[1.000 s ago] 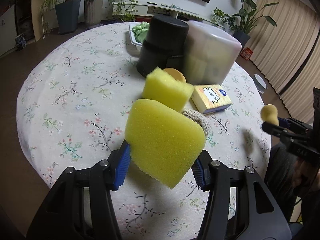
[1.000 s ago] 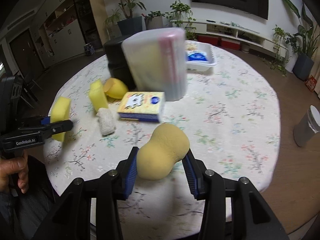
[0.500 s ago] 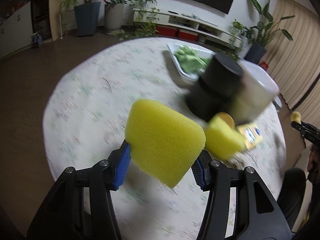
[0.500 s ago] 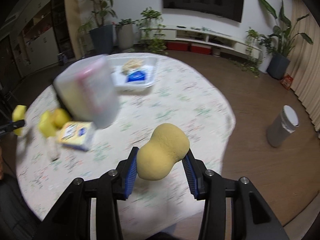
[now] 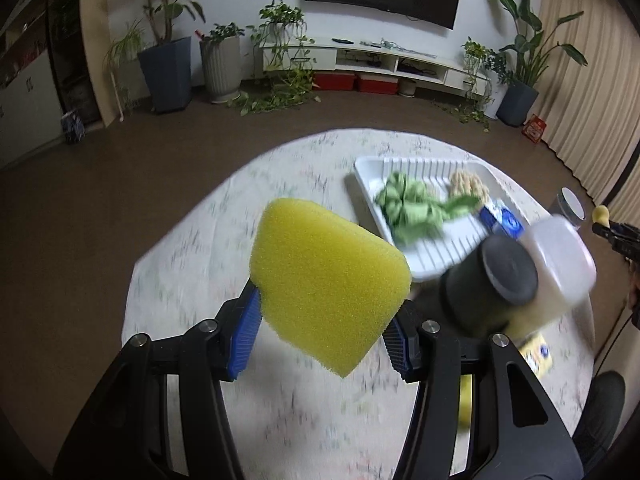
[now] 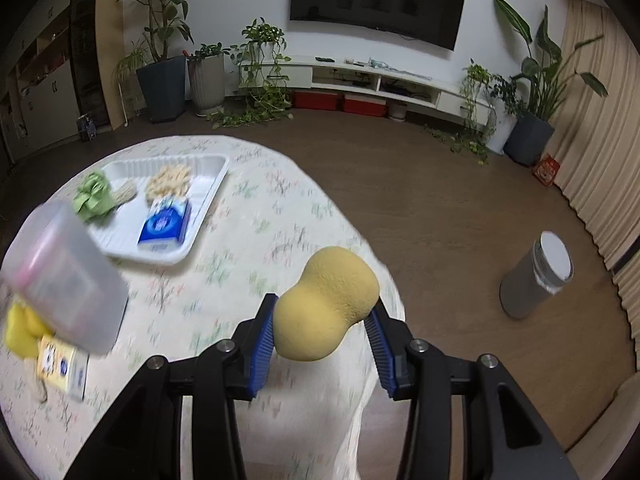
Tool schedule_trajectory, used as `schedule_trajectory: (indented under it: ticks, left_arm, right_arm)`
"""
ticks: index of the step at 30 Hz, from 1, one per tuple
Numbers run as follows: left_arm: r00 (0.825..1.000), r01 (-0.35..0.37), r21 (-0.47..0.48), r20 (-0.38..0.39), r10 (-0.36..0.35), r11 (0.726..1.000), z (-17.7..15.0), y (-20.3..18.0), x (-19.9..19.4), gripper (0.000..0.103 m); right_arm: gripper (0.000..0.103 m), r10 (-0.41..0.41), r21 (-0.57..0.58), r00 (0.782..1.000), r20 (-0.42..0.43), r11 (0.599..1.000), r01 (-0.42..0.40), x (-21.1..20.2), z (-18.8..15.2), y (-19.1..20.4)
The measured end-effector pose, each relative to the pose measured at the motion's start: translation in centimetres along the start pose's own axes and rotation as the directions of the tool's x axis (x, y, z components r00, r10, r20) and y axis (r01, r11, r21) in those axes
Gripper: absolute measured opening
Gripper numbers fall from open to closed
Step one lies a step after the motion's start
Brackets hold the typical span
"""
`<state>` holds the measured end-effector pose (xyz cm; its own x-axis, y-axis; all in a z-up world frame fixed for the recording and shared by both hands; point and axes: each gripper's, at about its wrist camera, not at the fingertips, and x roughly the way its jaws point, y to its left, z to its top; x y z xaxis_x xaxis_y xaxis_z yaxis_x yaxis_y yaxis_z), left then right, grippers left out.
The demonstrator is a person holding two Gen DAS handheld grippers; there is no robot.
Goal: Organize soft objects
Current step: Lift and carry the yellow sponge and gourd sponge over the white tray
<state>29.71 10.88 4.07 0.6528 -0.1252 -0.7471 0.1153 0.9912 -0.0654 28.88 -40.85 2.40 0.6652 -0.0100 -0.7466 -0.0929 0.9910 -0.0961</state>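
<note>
My left gripper (image 5: 322, 328) is shut on a flat bright-yellow sponge (image 5: 324, 280) and holds it in the air above the round floral table (image 5: 192, 248). My right gripper (image 6: 324, 338) is shut on a tan peanut-shaped sponge (image 6: 328, 304) above the table's right edge (image 6: 360, 240); it also shows far right in the left wrist view (image 5: 600, 213). A white tray (image 5: 432, 248) holds a green cloth (image 5: 412, 208), a beige scrubber (image 6: 170, 179) and a blue-white pack (image 6: 166, 226). More yellow sponges (image 6: 20, 330) lie by a yellow box (image 6: 60, 364).
A black canister (image 5: 490, 284) and a translucent plastic container (image 6: 66, 280) stand together on the table near the tray. A grey cylindrical bin (image 6: 536, 276) stands on the wooden floor to the right. Potted plants and a TV shelf line the far wall.
Both grippers have risen and swung toward the far side of the table, each keeping its sponge. The white tray has come into full view; the canisters have slid toward the frame edges.
</note>
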Motion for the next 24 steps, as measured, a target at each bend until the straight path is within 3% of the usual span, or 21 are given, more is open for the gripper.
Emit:
schedule_trajectory:
  ticks: [10, 14, 24]
  left_arm:
    - [0.999, 0.031, 0.099, -0.03, -0.028, 0.995, 6.1, -2.4, 6.0, 0.051]
    - [0.996, 0.074, 0.136, -0.048, -0.068, 0.988, 7.7, -3.4, 8.2, 0.051]
    - [0.978, 0.195, 0.264, -0.122, -0.168, 0.944, 10.2, -7.1, 12.8, 0.052]
  right_arm:
    - [0.046, 0.031, -0.133, 0.999, 0.029, 0.991, -0.027, 4.2, 8.1, 4.0]
    - [0.046, 0.061, -0.186, 0.998, 0.027, 0.981, -0.055, 5.9, 10.6, 5.9]
    - [0.047, 0.181, -0.338, 0.983, -0.042, 0.923, -0.184, 10.0, 12.8, 11.8]
